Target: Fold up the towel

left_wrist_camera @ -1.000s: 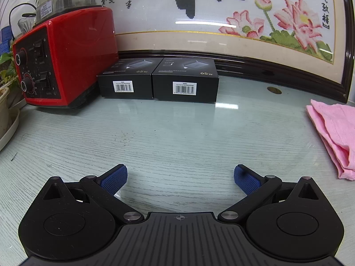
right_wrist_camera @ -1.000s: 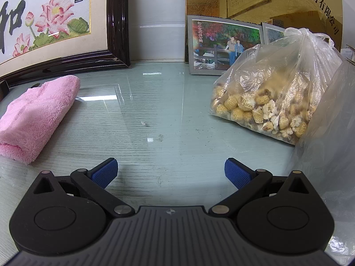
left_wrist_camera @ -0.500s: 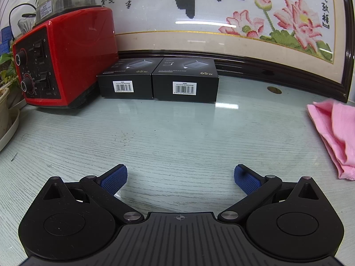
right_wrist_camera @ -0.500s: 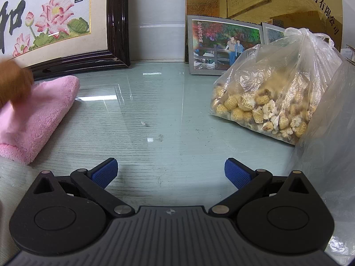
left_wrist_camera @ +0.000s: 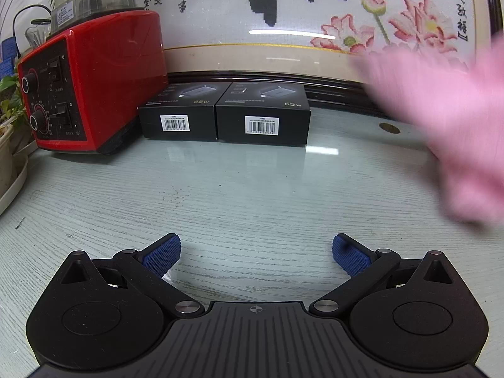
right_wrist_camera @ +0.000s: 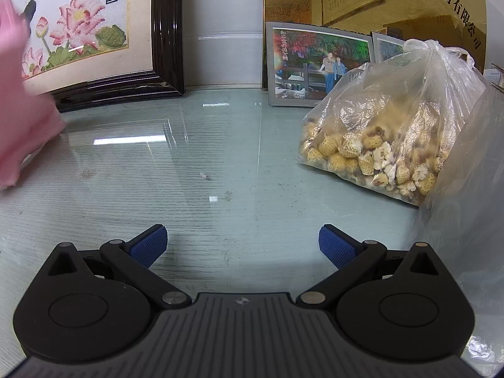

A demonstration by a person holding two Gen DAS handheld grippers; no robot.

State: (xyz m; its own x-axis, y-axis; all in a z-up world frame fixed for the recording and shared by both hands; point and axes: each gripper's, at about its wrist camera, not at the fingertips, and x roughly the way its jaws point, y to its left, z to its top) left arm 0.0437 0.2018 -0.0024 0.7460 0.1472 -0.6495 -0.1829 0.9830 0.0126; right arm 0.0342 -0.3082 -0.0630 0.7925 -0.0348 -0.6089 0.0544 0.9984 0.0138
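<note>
Left gripper (left_wrist_camera: 255,249): low over the table (left_wrist_camera: 252,195), blue pads spread wide, nothing between them. Right gripper (right_wrist_camera: 242,242): likewise low over the table, pads spread wide, holding nothing.

Towel (left_wrist_camera: 447,119): pink, blurred, at the right of the left wrist view, in front of the framed embroidery (left_wrist_camera: 315,15) and reaching down toward the table; well apart from the left gripper. In the right wrist view it fills the left edge. Whether it touches the table cannot be told through the blur, nor what holds it.

Blender (left_wrist_camera: 94,88): red base with two knobs, clear jug on top, standing at the table's left rear.

Boxes (left_wrist_camera: 223,113): two, black, barcode labels facing forward, side by side and touching, just right of the blender, against the embroidery frame.

Plastic bag (right_wrist_camera: 387,132): clear, knotted at top, filled with pale yellow lumpy pieces, on the table at the right of the right gripper.

Photo frame (right_wrist_camera: 315,66): upright, behind the bag.

Planter (left_wrist_camera: 6,145): at far left edge, green leaves showing.
</note>
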